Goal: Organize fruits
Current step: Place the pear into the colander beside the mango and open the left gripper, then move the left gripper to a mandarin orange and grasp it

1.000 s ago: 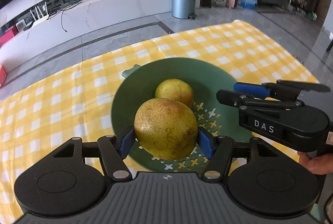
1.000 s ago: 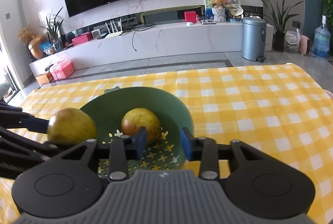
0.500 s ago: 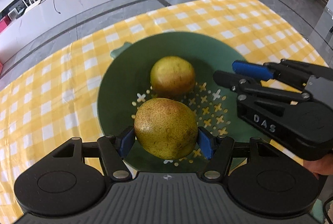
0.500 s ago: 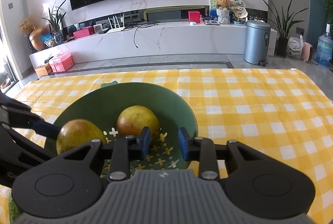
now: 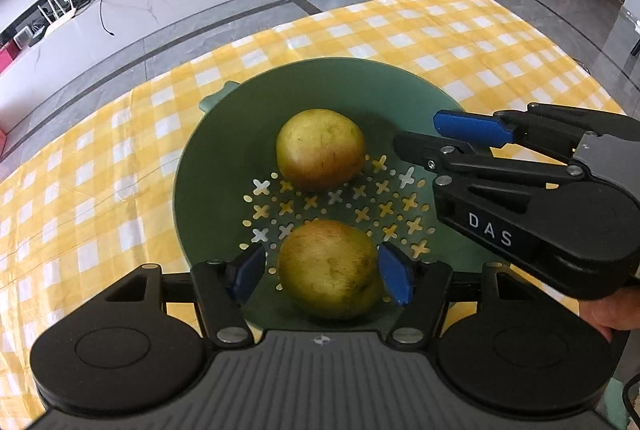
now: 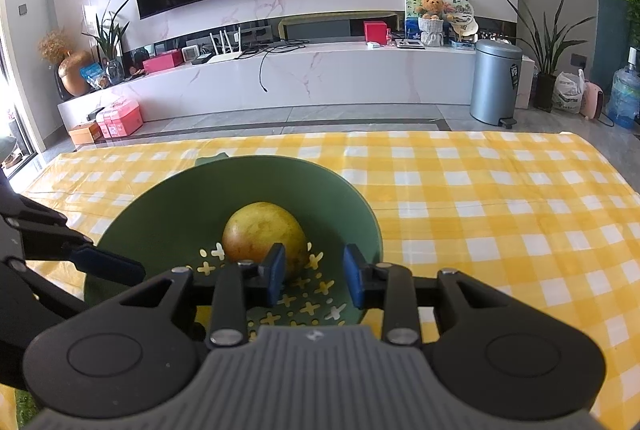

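The green colander bowl (image 5: pixel 192 166) stands on the yellow checked tablecloth (image 5: pixel 460 30), and everything else is placed around it. Two yellow-green pears lie inside it on the perforated bottom. The near pear (image 5: pixel 330 268) rests at the near side of the bowl, between the blue pads of the left gripper (image 5: pixel 322 272). Its jaws have just been opening a little: the left pad stands clearly away from the fruit, the right pad is just beside its skin, and I cannot tell if it still touches, so the pear seems to lie free in the bowl. The far pear (image 5: pixel 320 149) sits well apart from the first one, toward the far side of the bowl. The right gripper (image 6: pixel 314 274) hovers over the right rim of the bowl, its jaws only a little apart and with nothing between them. In its own view the far pear (image 6: pixel 264 230) lies just behind its left pad.
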### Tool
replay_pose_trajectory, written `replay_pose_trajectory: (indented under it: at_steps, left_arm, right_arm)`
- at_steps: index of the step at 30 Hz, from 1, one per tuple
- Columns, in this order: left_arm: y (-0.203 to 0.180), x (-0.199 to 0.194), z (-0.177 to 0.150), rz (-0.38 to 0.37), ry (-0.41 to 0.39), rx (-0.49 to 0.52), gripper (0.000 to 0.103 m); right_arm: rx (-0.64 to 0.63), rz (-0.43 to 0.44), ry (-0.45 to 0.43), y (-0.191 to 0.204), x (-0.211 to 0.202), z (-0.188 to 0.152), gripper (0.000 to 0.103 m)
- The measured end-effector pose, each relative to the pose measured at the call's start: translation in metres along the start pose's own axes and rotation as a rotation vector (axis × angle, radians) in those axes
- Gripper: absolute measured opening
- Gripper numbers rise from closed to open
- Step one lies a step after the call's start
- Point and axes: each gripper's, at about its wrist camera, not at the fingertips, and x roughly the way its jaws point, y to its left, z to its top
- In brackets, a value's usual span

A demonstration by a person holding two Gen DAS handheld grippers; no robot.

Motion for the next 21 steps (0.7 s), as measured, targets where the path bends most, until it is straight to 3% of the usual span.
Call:
replay_pose_trajectory:
  at_steps: [11, 18, 21]
  left_arm:
    - [0.000, -0.048, -0.020, 0.023, -0.120, -0.046, 0.076]
    - [0.006, -0.082, -0.040, 0.023, -0.187, -0.087, 0.076]
    - [0.010, -0.090, -0.050, 0.008, -0.201, -0.102, 0.076]
  right_arm:
    - [0.019, -0.003, -0.076, 0.003, -0.030, -0.008, 0.047]
    - [0.042, 0.014, -0.109, 0.011, -0.059, -0.018, 0.064]
    - [0.048, 0.021, -0.107, 0.019, -0.071, -0.028, 0.064]
